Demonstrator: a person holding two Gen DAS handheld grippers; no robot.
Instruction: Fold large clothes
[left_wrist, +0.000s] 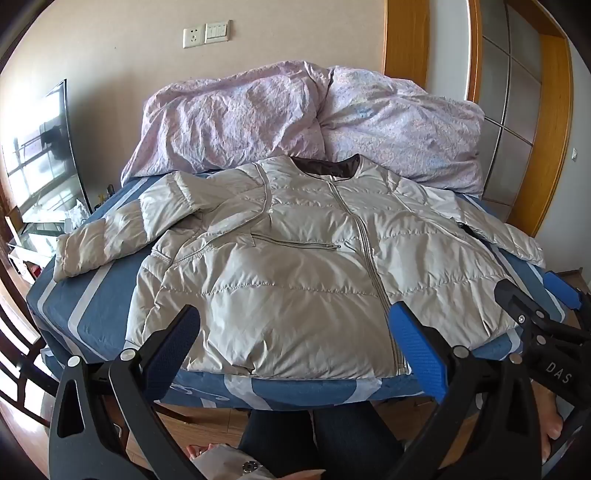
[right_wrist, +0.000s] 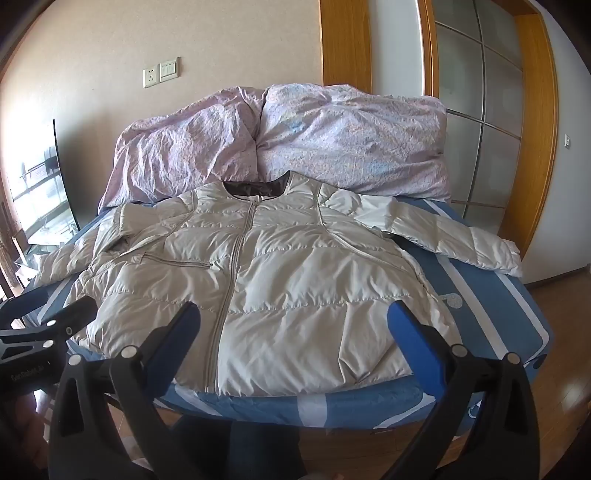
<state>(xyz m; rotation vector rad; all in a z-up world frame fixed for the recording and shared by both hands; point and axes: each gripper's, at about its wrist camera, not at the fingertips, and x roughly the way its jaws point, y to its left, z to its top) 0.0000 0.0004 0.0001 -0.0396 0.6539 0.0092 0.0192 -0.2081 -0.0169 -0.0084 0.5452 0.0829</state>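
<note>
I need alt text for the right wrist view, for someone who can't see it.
A pale puffer jacket lies zipped and face-up on a blue striped bed, sleeves spread. The right gripper hovers open above its hem, empty. Rumpled pink bedding is heaped behind.

Bed (left_wrist: 92, 314): blue sheet, pale stripes.
Duvet (left_wrist: 258, 118): pink, crumpled, far end.
Wall socket (left_wrist: 193, 37): far wall.
Door frame (right_wrist: 345, 44): wooden, right.

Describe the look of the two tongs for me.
Both tongs, left and right, are black plastic with long tapering fingers lined in blue textured pads, silver rivets at the pivots and slotted cut-outs in the arms. The right one's body carries white letters "DAS"; the left one's small white lettering is unreadable. No cables or sleeves show.
</note>
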